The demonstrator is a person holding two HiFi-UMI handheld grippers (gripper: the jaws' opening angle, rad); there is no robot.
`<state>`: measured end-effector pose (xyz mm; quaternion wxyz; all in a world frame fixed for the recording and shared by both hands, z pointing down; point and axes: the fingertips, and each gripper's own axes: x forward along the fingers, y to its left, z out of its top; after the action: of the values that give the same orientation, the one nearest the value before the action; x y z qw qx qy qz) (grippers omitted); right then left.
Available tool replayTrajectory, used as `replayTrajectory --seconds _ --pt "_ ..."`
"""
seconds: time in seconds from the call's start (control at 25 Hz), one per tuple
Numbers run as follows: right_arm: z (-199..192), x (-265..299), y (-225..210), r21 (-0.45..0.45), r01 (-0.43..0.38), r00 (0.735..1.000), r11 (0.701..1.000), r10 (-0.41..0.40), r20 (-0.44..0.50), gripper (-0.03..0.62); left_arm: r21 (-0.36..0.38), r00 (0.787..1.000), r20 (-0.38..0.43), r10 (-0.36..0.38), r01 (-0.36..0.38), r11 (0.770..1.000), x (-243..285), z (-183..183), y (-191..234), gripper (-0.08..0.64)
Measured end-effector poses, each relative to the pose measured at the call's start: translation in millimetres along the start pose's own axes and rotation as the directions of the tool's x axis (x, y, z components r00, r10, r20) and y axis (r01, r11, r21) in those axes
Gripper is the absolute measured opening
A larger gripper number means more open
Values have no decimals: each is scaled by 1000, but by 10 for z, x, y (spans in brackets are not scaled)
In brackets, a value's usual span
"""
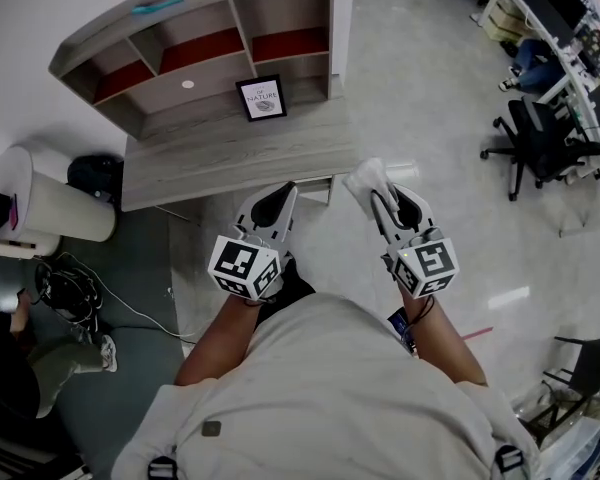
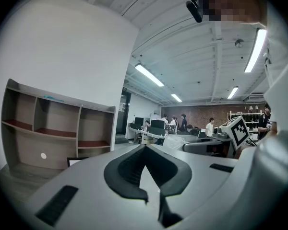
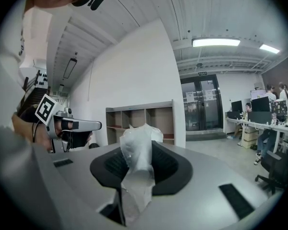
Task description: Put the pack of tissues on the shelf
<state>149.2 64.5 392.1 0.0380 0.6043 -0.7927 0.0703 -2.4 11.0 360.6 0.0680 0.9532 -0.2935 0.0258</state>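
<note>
On the desk (image 1: 230, 156) by the shelf (image 1: 195, 50), a framed "NATURE" sign (image 1: 261, 98)

Ceiling strip lamps (image 2: 149, 74) above the shelf unit (image 2: 57, 121) gave bright, even light and flared white. Right of the shelf unit, the floor (image 1: 420, 98) carried pale glare. Gripper views bowed heavily, with black corners.

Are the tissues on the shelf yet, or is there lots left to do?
Done: the white plastic-wrapped pack of tissues is picked up. In hand: the right tool is clamped on it, short of the grey wooden desk; the left tool is shut and empty. Left: carry it to the grey wooden shelf unit with red-lined cubbies, set it down and let go.
</note>
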Motion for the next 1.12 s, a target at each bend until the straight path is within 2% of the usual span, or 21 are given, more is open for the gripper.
replayTrajectory --seconds 0.28,0.6,0.76,0.92,1.12 --pt "160 780 75 -10 11 1000 1000 -11 -9 123 -5 999 -3 -49 49 999 228 126 648 15" --pt "301 1603 365 -27 19 1000 999 -20 -13 123 -12 996 5 -91 91 996 254 239 1422 15" --pt "286 1861 526 -30 11 1000 1000 -11 -24 123 -19 994 3 -111 111 994 237 221 1635 15" --pt "228 2041 587 -26 1 999 1000 -2 -45 123 -79 994 12 -112 112 991 222 198 1800 15" --pt "189 2274 556 -25 -23 998 999 21 -57 123 -85 995 16 -99 100 991 269 190 1943 15"
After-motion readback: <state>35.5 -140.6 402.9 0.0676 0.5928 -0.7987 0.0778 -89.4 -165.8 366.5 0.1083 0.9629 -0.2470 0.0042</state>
